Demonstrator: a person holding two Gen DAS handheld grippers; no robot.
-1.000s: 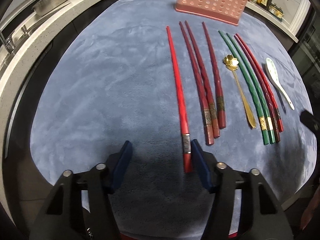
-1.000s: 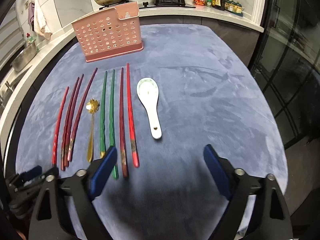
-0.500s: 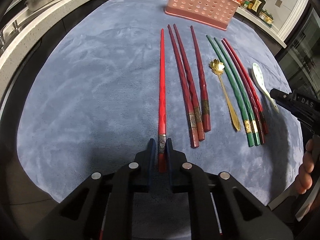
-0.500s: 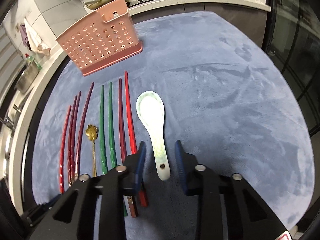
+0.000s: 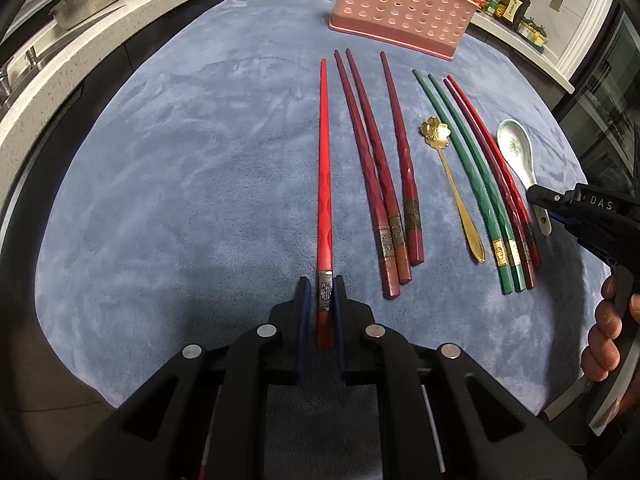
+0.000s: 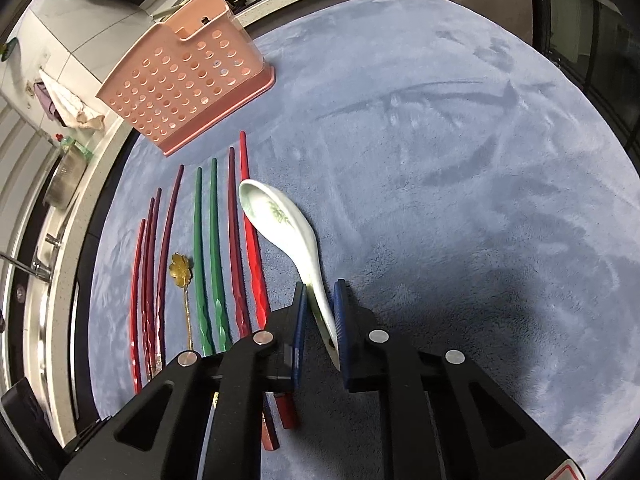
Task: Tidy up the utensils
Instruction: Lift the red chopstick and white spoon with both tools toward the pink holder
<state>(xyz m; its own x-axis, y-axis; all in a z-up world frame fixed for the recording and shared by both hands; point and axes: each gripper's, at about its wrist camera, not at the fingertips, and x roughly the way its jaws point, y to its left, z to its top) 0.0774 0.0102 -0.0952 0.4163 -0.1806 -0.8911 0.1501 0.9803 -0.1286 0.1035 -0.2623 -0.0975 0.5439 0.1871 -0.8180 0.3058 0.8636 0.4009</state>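
Left gripper [image 5: 320, 294] is clamped tight on the butt end of the bright red chopstick [image 5: 323, 168], blue pads [image 5: 305, 300] pressing both sides of its metal band, the stick pointing straight ahead toward the pink basket [image 5: 400, 8]. Over on the other side, the right gripper [image 6: 320, 300] is pinched down on the handle of the white spoon [image 6: 280, 220], and the spoon sits tilted, bowl canted up off the blue mat [image 6: 460, 160]. Count time, working from the basket back: 1 bright red stick in the left grip, 3 maroon chopsticks [image 5: 376, 168] lying just right of it, 1 gold spoon [image 5: 448, 172] with a flower bowl, 2 green chopsticks [image 5: 464, 172], then 2 more red chopsticks [image 5: 492, 168] touching along their length, and 1 white spoon farthest right. That's 8 chopsticks and 2 spoons, all in front of the basket, which stands at the mat's far edge.
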